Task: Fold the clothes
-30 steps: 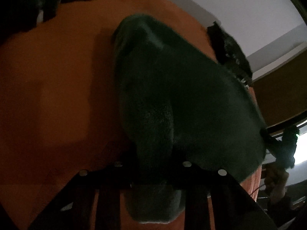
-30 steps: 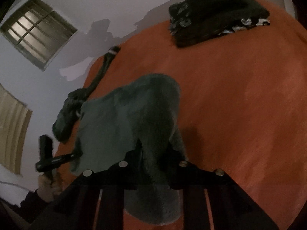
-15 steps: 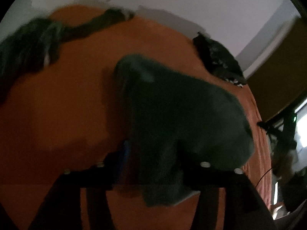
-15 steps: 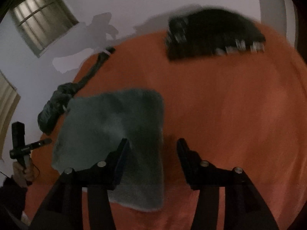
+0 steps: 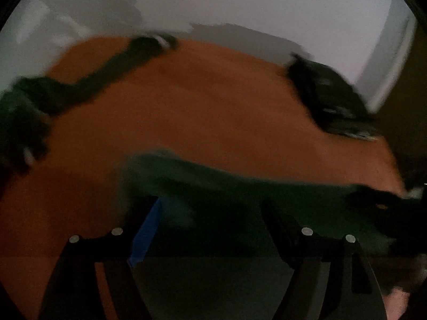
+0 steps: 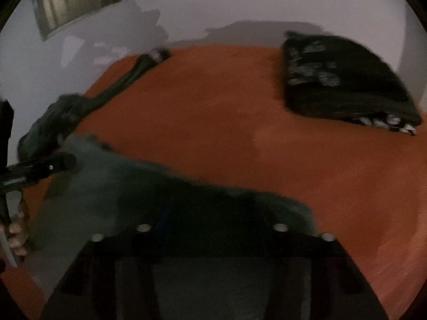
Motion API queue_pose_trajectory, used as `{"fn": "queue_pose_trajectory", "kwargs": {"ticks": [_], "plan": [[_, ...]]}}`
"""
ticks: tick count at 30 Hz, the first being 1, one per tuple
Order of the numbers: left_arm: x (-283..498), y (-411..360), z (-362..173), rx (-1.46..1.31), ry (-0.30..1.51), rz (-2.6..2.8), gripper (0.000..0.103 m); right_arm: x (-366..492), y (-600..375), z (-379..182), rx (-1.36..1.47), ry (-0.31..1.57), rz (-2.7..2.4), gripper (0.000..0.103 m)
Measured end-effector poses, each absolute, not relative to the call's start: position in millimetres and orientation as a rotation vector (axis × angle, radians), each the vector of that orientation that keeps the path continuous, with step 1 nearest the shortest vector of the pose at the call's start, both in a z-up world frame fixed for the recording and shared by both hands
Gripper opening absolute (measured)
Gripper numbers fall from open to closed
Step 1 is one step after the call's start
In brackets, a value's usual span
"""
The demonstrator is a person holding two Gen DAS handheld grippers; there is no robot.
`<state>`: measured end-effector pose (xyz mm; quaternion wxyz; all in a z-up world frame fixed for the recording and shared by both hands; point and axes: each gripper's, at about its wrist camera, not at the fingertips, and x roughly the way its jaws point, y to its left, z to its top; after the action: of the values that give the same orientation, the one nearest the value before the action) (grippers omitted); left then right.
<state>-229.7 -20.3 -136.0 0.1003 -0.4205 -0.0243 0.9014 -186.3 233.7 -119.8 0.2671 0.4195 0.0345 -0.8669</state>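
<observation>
Grey cloth [image 5: 213,186] lies flat beneath left gripper [image 5: 210,213] (jaws apart) — unheld.

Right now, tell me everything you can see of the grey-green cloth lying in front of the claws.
The grey-green cloth looks soft and fuzzy, like fleece or towelling. It lies flat on the orange bedspread as a folded slab, its far edge blurred. Both claws, left and right, stand open over its near edge, gripping nothing. Its far left corner reaches towards a dark crumpled garment; whether they touch is unclear.
</observation>
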Motion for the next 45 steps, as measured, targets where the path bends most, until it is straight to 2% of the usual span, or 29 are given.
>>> {"fn": "queue_pose_trajectory", "kwargs": {"ticks": [2,3,5,7,9,14,15,20,21,22,24,27,31,34,38,40,42,45], "plan": [[-236,-44,-147,-1.228,-0.179,2.745,0.078,-198,259,-129,1.116,0.044,-2.418,0.040],[-240,-61,-155,-1.246,-0.291,2.749,0.078,-206,273,-137,1.150,0.002,-2.437,0.040],[-243,-84,-164,-1.304,-0.477,2.681,0.079,-221,297,-150,1.245,-0.155,-2.407,0.042],[-241,-87,-158,-1.321,-0.532,2.650,0.079,-222,312,-145,1.269,-0.272,-2.392,0.042],[-231,-81,-145,-1.292,-0.501,2.629,0.079,-216,322,-131,1.242,-0.332,-2.406,0.042],[-198,-34,-115,-1.250,-0.302,2.526,0.080,-166,297,-85,1.106,-0.218,-2.410,0.043],[-192,-21,-114,-1.254,-0.257,2.486,0.080,-156,288,-82,1.094,-0.184,-2.395,0.048],[-164,38,-140,-1.269,0.130,2.417,0.080,-133,228,-93,1.128,-0.011,-2.275,0.050],[-161,37,-145,-1.262,0.148,2.420,0.080,-136,220,-103,1.161,0.018,-2.265,0.050],[-159,33,-149,-1.250,0.136,2.417,0.080,-139,217,-113,1.193,0.035,-2.258,0.050],[-157,16,-149,-1.265,0.023,2.380,0.080,-139,218,-117,1.195,0.034,-2.246,0.037],[-136,2,-128,-1.225,-0.076,2.341,0.080,-132,225,-108,1.149,0.003,-2.230,0.027],[-92,13,-106,-1.142,-0.087,2.187,0.080,-123,234,-97,1.087,-0.037,-2.206,0.026],[-65,29,-105,-1.102,0.007,2.119,0.080,-98,225,-78,1.008,-0.038,-2.132,0.029],[-62,21,-140,-1.246,0.024,2.111,0.080,-80,199,-100,1.102,0.129,-2.109,0.030],[-61,3,-156,-1.326,-0.025,2.099,0.079,-91,210,-118,1.195,0.126,-2.142,0.029],[-56,-22,-154,-1.336,-0.075,2.112,0.079,-105,235,-122,1.232,0.044,-2.166,0.017],[-45,-57,-140,-1.330,-0.122,2.159,0.079,-123,258,-119,1.246,0.091,-2.243,0.015]]}}
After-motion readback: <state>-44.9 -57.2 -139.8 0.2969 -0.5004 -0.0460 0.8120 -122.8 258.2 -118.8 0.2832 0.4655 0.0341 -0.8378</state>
